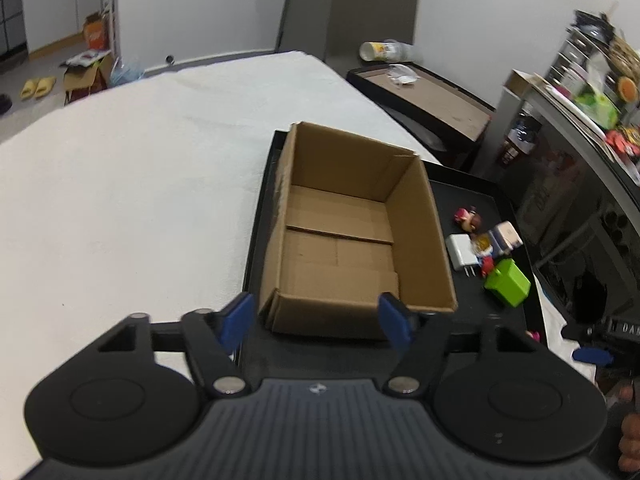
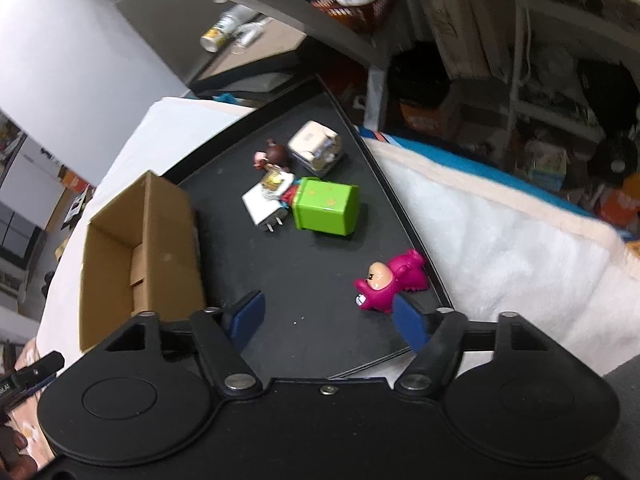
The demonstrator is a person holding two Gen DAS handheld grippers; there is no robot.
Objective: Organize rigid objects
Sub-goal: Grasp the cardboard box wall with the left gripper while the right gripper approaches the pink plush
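Observation:
An empty cardboard box [image 1: 344,240] [image 2: 136,248] stands open on the left part of a black tray [image 1: 480,200] [image 2: 304,280]. To its right lie a white charger [image 1: 460,251] [image 2: 262,208], a green cube [image 1: 508,283] [image 2: 326,210], a brown-haired doll [image 1: 468,218] [image 2: 272,156], a cream box toy [image 1: 506,236] [image 2: 316,146] and a small yellow-and-red figure [image 2: 276,180]. A pink figure [image 2: 386,280] lies near the tray's right rim. My left gripper [image 1: 318,322] hovers open over the box's near wall. My right gripper [image 2: 328,322] hangs open above bare tray, its right pad just below the pink figure.
The tray rests on a white cloth-covered surface [image 1: 140,184] [image 2: 500,248]. Behind stands a low black table [image 1: 432,96] with a tipped cup [image 1: 378,50]. Cluttered shelves [image 1: 592,92] [image 2: 540,112] rise on the right. A hand's fingers [image 1: 630,432] show at the edge.

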